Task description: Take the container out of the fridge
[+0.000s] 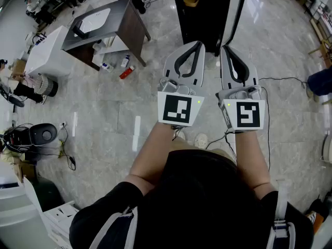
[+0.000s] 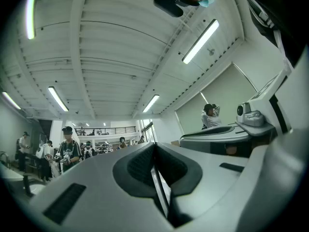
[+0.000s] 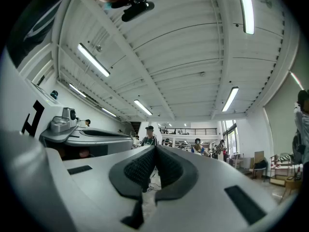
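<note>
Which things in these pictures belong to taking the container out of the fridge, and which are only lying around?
For the job: left gripper, shut; right gripper, shut; tall black cabinet, maybe the fridge. No container in view.

Lying about: dark table; white bottle; red object on the floor.

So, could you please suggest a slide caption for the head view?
A person holds left tool and right tool, both shut and empty, side by side before a dark cabinet.

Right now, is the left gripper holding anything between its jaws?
No, the left gripper has its jaws closed together, with nothing between them.
</note>
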`<state>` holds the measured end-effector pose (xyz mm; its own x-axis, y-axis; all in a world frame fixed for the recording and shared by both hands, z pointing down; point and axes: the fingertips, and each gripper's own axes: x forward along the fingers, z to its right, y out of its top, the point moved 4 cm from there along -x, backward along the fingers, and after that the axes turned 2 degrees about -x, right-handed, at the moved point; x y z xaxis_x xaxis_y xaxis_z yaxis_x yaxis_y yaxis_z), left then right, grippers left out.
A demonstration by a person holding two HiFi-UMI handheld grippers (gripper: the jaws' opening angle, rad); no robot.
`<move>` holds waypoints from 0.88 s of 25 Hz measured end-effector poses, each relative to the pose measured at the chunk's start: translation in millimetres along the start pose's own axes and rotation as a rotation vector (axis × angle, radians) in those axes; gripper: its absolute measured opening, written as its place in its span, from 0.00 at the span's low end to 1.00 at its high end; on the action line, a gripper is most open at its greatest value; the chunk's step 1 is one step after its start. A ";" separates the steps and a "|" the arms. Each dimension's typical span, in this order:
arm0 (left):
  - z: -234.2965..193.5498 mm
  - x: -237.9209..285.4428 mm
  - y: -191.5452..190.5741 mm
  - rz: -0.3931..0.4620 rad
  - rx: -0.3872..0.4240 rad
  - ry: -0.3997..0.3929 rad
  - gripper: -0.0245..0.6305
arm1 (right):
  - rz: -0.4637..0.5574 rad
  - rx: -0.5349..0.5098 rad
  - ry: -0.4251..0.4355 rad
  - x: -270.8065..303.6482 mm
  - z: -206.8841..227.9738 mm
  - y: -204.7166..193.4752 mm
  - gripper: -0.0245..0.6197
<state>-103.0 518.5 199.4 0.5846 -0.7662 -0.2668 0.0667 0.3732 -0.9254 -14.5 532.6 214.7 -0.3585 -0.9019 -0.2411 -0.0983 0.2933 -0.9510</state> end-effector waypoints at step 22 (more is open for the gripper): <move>5.0 4.1 -3.6 -0.007 -0.061 -0.030 0.07 | -0.037 -0.033 0.034 3.9 2.4 -6.8 0.09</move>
<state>-96.9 516.6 203.0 0.6082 -0.7525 -0.2527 0.0218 0.3341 -0.9423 -13.0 526.4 219.7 -0.3857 -0.9011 -0.1981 -0.1424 0.2703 -0.9522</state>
